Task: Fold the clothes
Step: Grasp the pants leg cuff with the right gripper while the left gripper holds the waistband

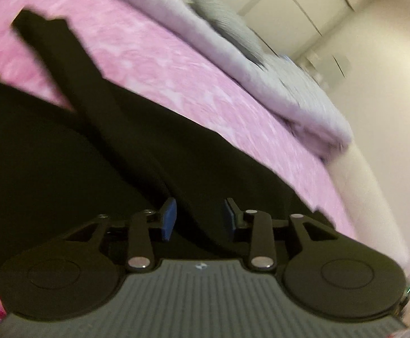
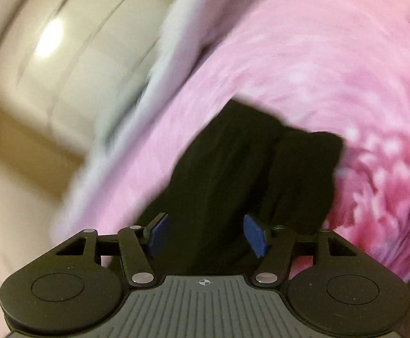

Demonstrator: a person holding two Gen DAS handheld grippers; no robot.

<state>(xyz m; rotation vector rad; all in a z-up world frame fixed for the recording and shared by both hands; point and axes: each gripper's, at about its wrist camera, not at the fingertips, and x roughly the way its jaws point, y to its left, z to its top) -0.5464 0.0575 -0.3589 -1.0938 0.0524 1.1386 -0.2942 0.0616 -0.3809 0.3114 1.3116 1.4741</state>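
- My left jaws [image 1: 200, 215] stand apart, gripping nothing; the black garment [image 1: 120, 140] lies beneath and beyond them on the pink bedspread [image 1: 176, 64].
- My right jaws [image 2: 206, 232] gape too, empty, the same black cloth [image 2: 247, 163] spread just past their blue pads [image 2: 257, 238].
- A grey blanket [image 1: 261, 64] lies at the bed's far edge.

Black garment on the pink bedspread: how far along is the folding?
Done: the black garment lies partly doubled over on the pink bedspread. In hand: nothing; both the left tongs and right tongs are open above the cloth. Left: further folds, since the shape looks long and uneven.
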